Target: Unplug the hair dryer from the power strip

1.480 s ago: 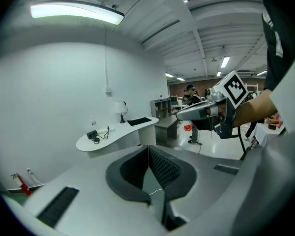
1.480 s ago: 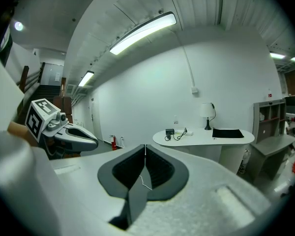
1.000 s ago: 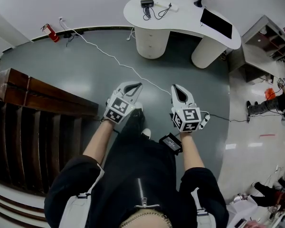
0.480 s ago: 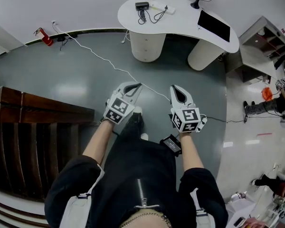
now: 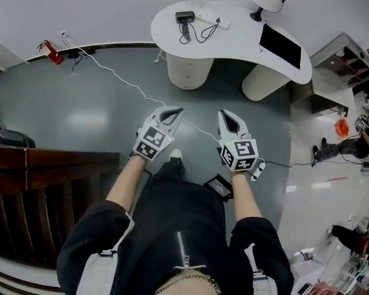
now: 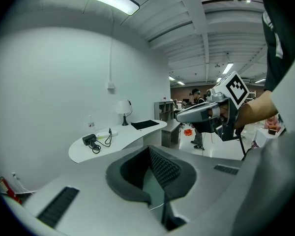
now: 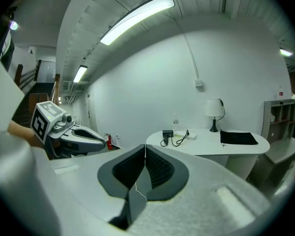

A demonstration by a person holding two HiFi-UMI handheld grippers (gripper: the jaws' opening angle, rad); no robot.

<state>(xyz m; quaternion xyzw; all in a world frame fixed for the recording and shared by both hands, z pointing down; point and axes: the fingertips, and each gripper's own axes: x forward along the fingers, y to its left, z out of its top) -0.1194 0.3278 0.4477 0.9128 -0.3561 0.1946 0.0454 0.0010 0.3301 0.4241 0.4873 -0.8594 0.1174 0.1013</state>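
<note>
Desk (image 5: 246, 42): well ahead of both grippers, out of reach; carries the task items.
Left gripper (image 5: 175, 111): jaws pressed together, empty; held forward, presumably for the approach.
Right gripper (image 5: 225, 117): beside the left, likewise closed on nothing.
Power strip (image 5: 216, 22): white, on the desk, far ahead of the grippers.
Hair dryer (image 5: 185, 16): dark, near the strip, cord looped between them; plug too small to judge.

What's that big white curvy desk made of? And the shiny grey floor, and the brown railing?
The white desk looks like painted or laminated board: it is smooth and even white with a rounded edge, though I can't be sure. The grey floor looks like coated concrete or vinyl, since pale light patches reflect off it. The brown railing looks like varnished wood, dark brown with a slight sheen.
</note>
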